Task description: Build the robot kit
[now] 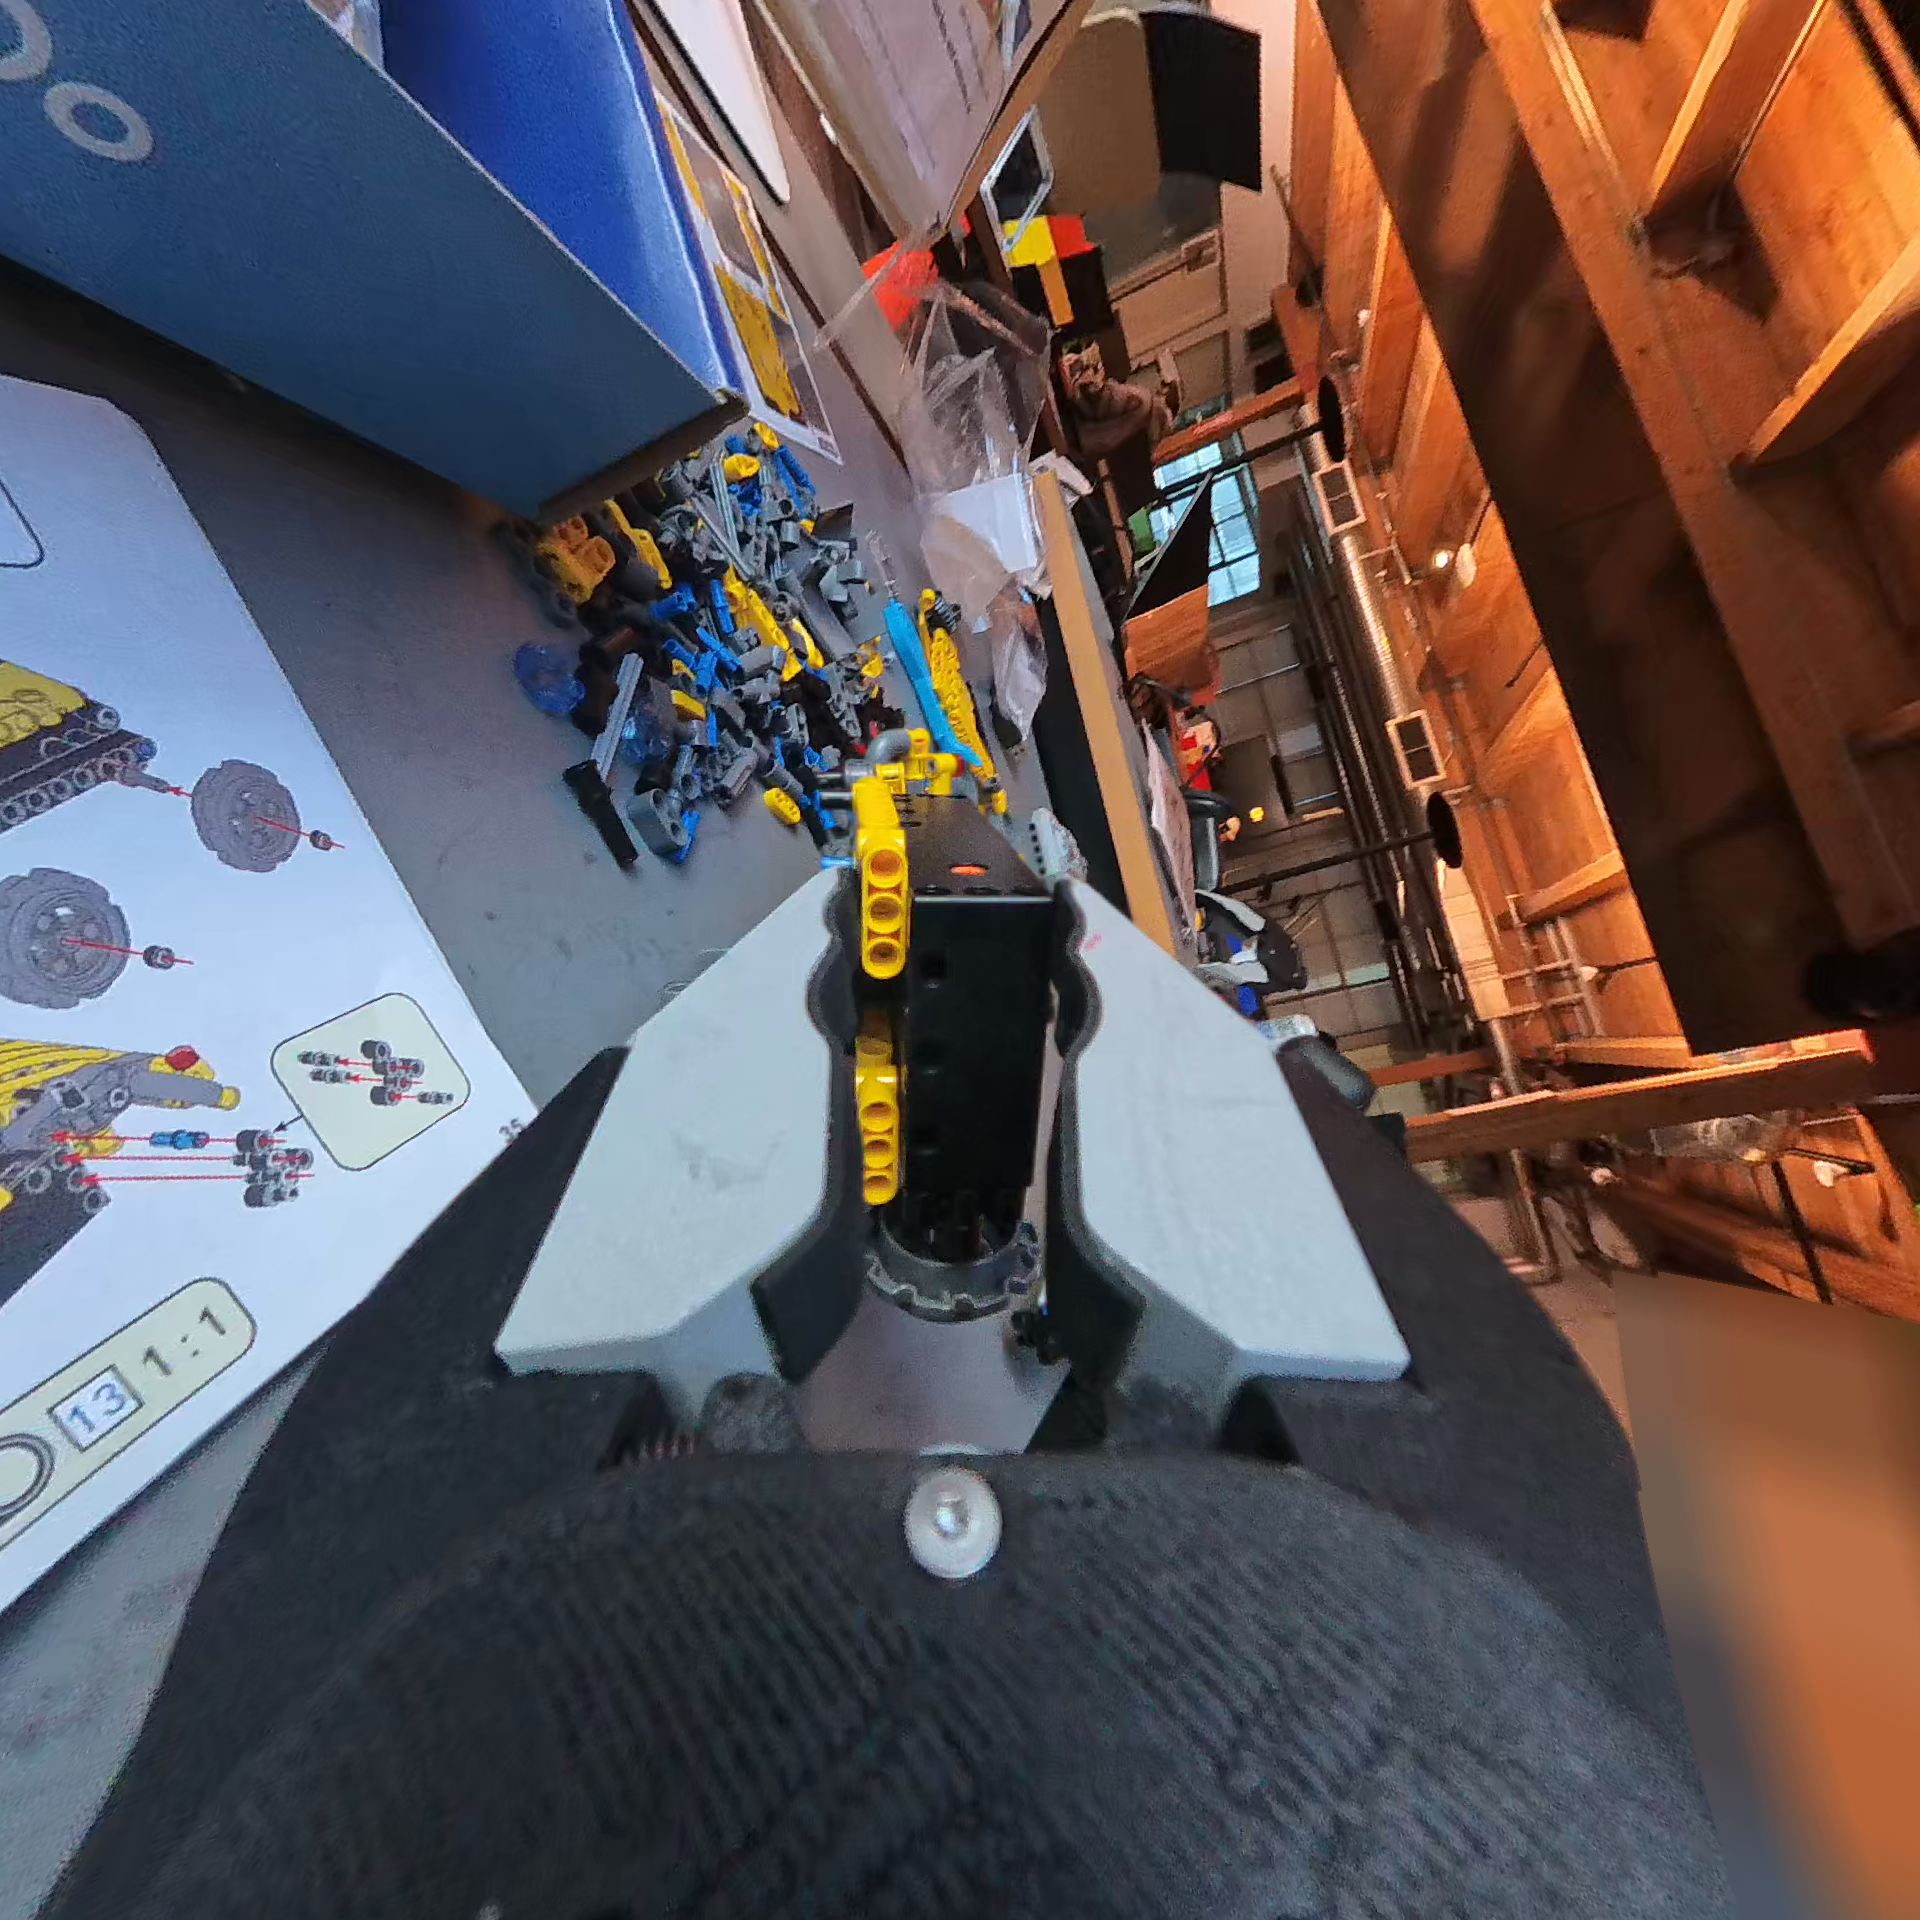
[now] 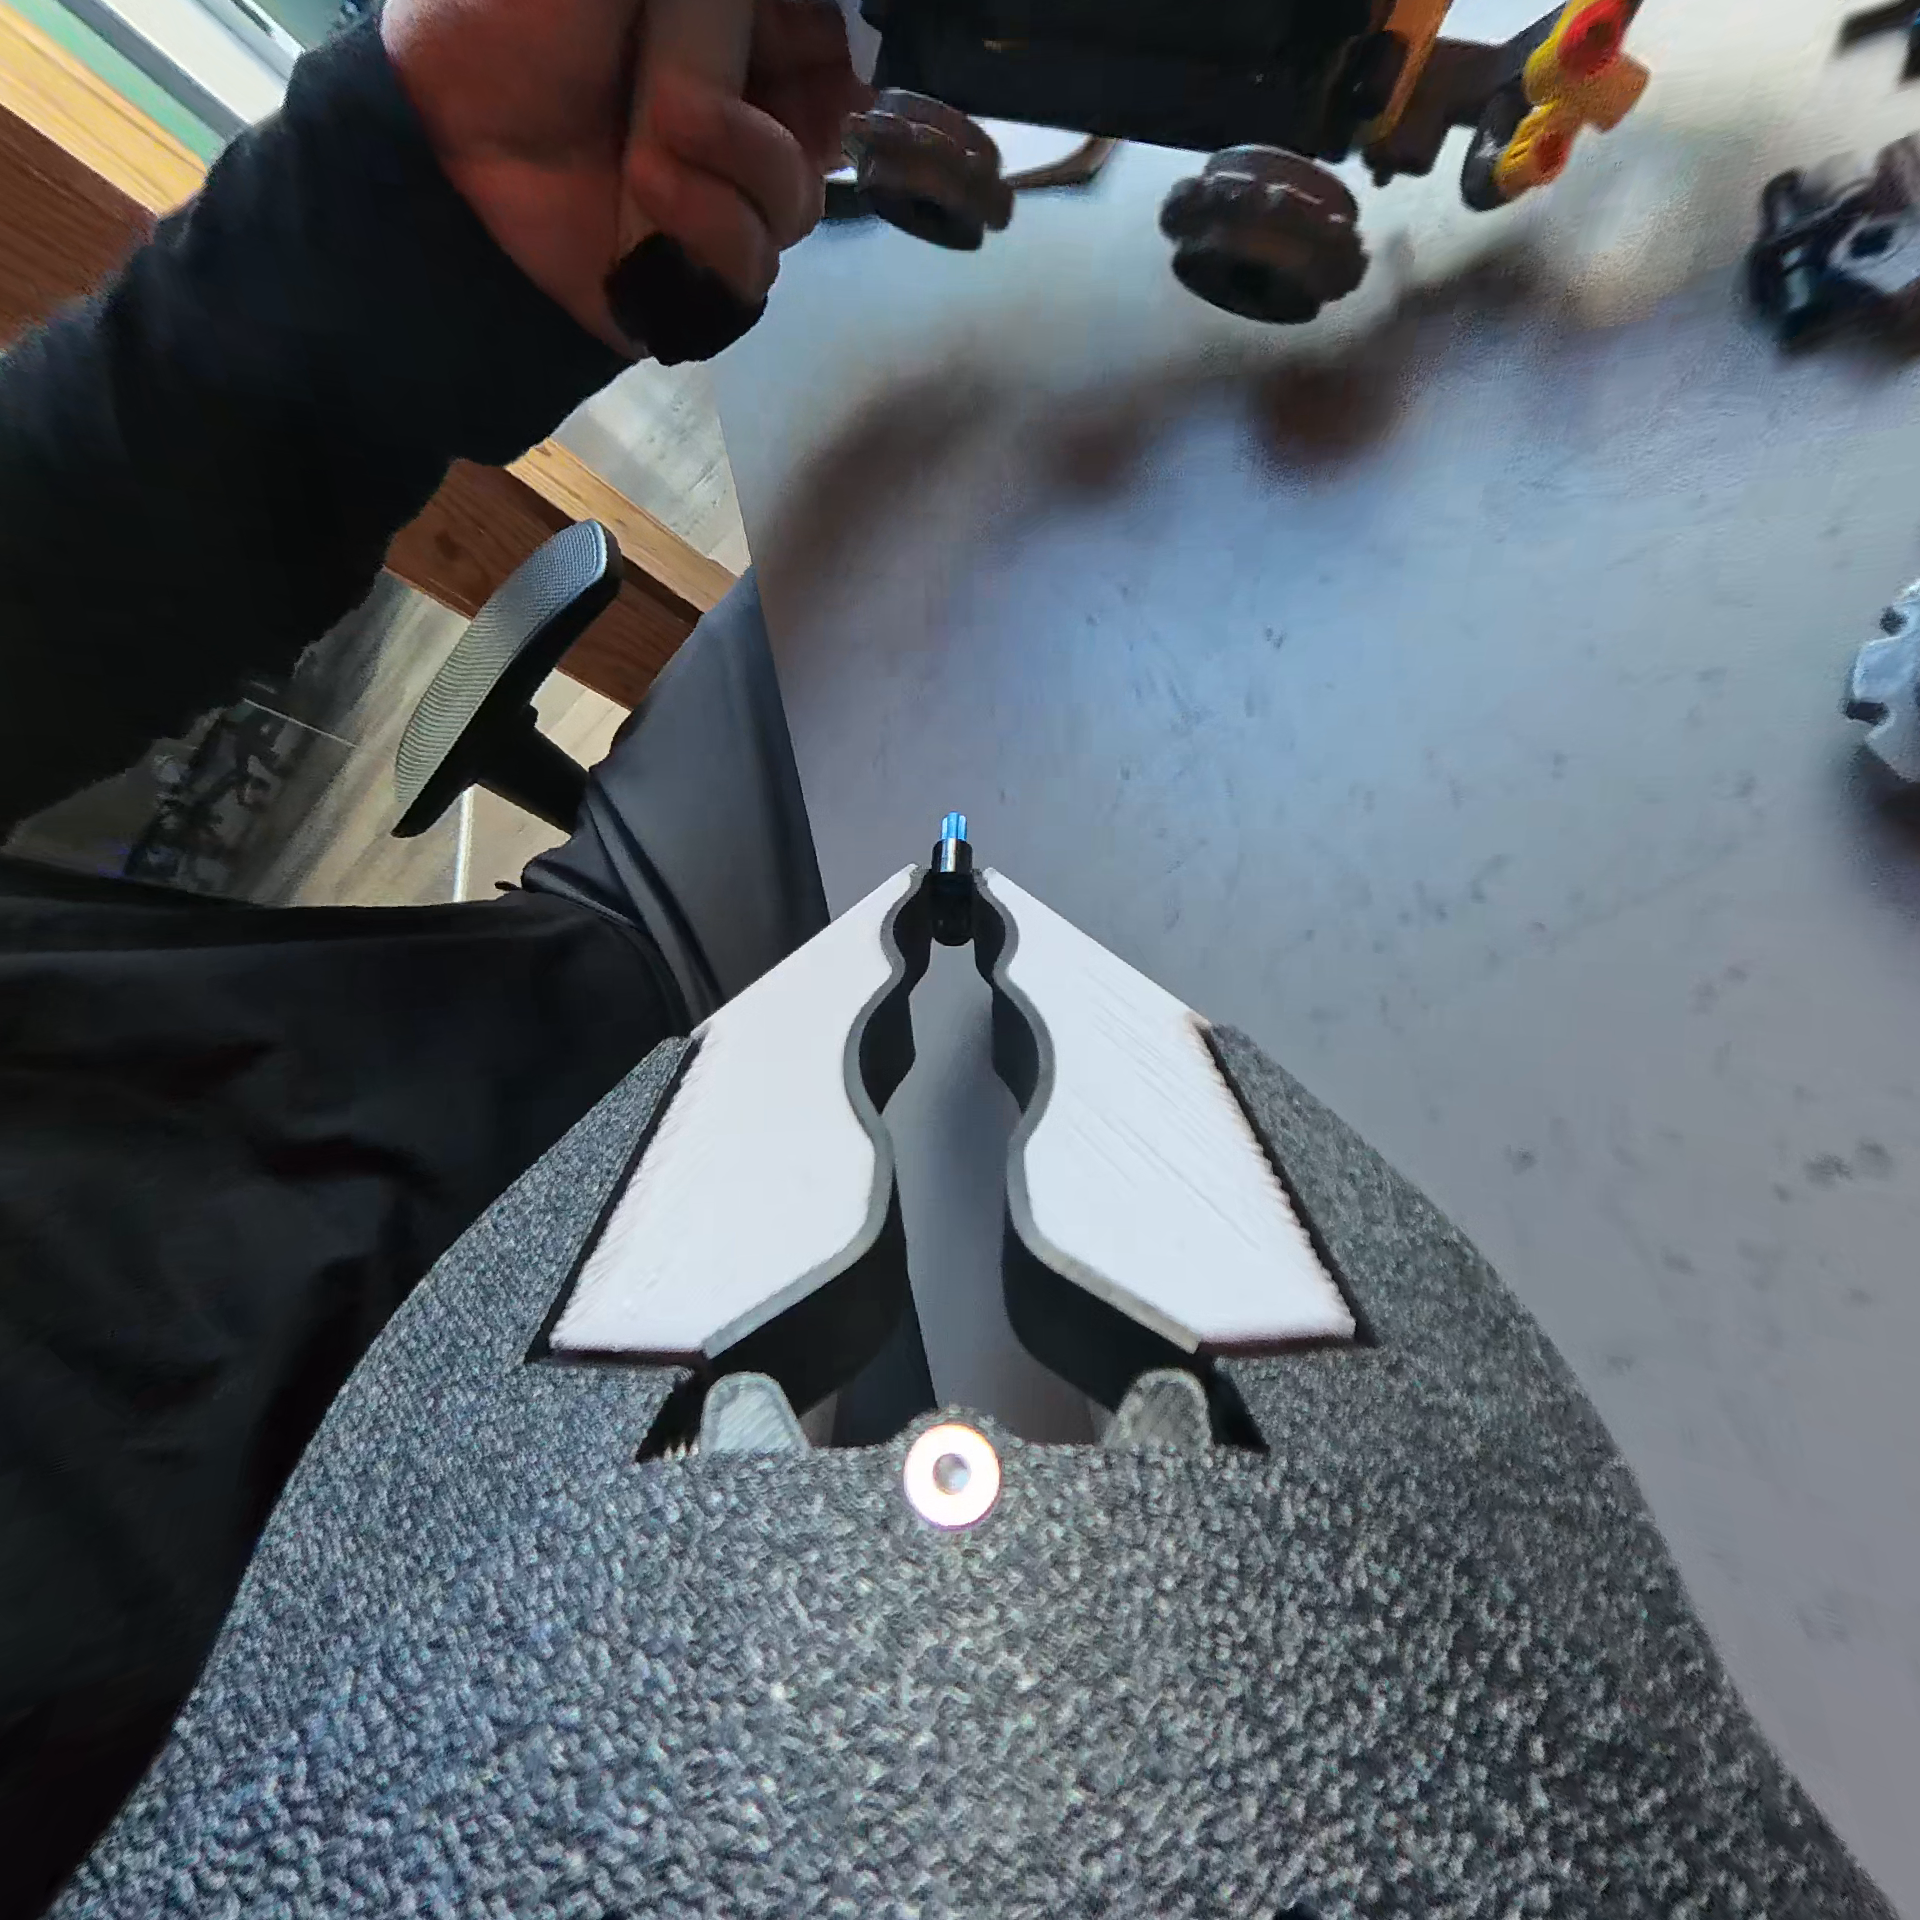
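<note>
Left wrist view
Left claw [image 1: 951, 935]: clamped around a half-built toy vehicle [image 1: 961, 1029], black body with yellow holed beams, lengthwise between both fingers; likely held so to keep it steady and lifted off the bench [image 1: 436, 665].
Wheel end: grey round hub of the vehicle nearest the camera, deep between the fingers.
Loose parts pile [image 1: 717, 644]: yellow, blue, grey and black pieces heaped on the bench beyond the claw, close to hand for picking.
Instruction booklet [image 1: 177, 935]: lying open flat on the bench at the left, page with wheel and pin drawings face up, probably placed for reading while building.
Blue box [image 1: 343, 239]: standing behind the booklet, its corner just beside the pile.
Clear bags [image 1: 966, 436]: crumpled, farther back on the bench.

Right wrist view
Right claw [image 2: 951, 883]: pinched shut on a small pin [image 2: 951, 862], black with a blue tip, gripped right at the fingertips with the tip poking forward, seemingly so that the free end can be pushed into a hole.
Hand [image 2: 613, 156]: at top left, in a dark sleeve, gripping a handle; the toy vehicle blurred beside it, dark wheels [image 2: 1257, 234] hanging below, above the bench.
Stray parts: dark piece [image 2: 1839, 249] and pale grey piece [image 2: 1886, 686] at the right edge of the bench.
Chair armrest [image 2: 499, 665]: beyond the bench edge at left.
</note>
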A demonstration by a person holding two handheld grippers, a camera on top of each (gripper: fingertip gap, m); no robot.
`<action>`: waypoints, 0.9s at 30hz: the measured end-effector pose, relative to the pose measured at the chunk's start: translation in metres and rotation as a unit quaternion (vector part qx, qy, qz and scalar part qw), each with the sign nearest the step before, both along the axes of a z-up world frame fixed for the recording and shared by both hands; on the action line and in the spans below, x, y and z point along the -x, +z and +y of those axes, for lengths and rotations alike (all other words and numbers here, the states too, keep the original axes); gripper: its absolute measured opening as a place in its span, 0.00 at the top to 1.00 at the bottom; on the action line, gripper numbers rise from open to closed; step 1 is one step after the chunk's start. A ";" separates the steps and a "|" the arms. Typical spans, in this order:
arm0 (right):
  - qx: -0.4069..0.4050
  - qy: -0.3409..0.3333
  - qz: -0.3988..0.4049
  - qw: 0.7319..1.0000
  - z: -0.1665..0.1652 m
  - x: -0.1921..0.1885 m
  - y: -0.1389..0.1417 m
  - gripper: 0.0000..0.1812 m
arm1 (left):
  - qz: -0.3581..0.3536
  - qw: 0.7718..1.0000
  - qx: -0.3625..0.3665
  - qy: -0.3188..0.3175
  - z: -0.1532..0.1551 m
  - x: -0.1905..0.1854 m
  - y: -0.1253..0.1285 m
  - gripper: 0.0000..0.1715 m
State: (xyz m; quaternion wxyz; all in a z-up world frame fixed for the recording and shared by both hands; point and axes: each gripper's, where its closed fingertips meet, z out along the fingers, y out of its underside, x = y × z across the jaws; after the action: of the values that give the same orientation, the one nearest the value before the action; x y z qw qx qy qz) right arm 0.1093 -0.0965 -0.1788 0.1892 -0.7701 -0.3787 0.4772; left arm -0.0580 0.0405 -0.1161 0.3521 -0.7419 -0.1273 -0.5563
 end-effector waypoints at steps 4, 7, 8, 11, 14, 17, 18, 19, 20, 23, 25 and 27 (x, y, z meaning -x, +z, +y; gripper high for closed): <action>0.004 -0.008 0.005 1.000 0.003 0.000 0.001 0.96 | -0.042 0.999 -0.003 0.026 0.006 0.003 0.004 0.80; 0.005 -0.011 0.003 1.000 0.004 -0.001 0.000 0.96 | -0.085 0.996 -0.012 0.035 0.005 0.002 0.011 0.80; 0.005 -0.011 0.002 1.000 0.003 -0.001 0.000 0.96 | -0.096 0.995 -0.017 0.037 0.004 0.003 0.015 0.80; 0.005 -0.013 0.002 1.000 0.002 -0.002 0.000 0.96 | -0.118 0.991 -0.038 0.044 -0.006 0.010 0.030 0.80; 0.007 -0.019 0.005 1.000 0.002 -0.005 0.000 0.96 | -0.120 0.990 -0.060 0.051 -0.023 0.023 0.045 0.81; 0.007 -0.023 0.010 1.000 0.003 -0.007 0.002 0.96 | -0.106 0.990 -0.069 0.065 -0.048 0.039 0.053 0.80; 0.005 -0.024 0.011 1.000 0.003 -0.008 0.003 0.96 | -0.100 0.990 -0.069 0.074 -0.058 0.045 0.053 0.81; 0.003 -0.025 0.013 1.000 0.004 -0.008 0.005 0.96 | -0.093 0.990 -0.067 0.083 -0.068 0.051 0.051 0.81; 0.001 -0.025 0.017 1.000 0.004 -0.008 0.007 0.96 | -0.087 0.990 -0.063 0.095 -0.079 0.056 0.048 0.81; -0.007 -0.026 0.029 0.999 0.006 -0.006 0.014 0.96 | -0.076 0.988 -0.052 0.122 -0.107 0.061 0.034 0.81; -0.011 -0.026 0.034 0.999 0.006 -0.002 0.016 0.96 | -0.077 0.985 -0.042 0.147 -0.118 0.059 0.021 0.80; -0.013 -0.023 0.029 0.999 0.006 0.003 0.015 0.96 | -0.087 0.981 -0.033 0.169 -0.123 0.054 0.008 0.80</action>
State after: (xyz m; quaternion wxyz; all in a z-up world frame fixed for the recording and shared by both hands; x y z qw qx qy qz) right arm 0.1059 -0.0906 -0.1642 0.2205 -0.7619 -0.3616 0.4900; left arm -0.1122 -0.0829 -0.1076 0.4529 -0.6467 -0.2622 -0.5549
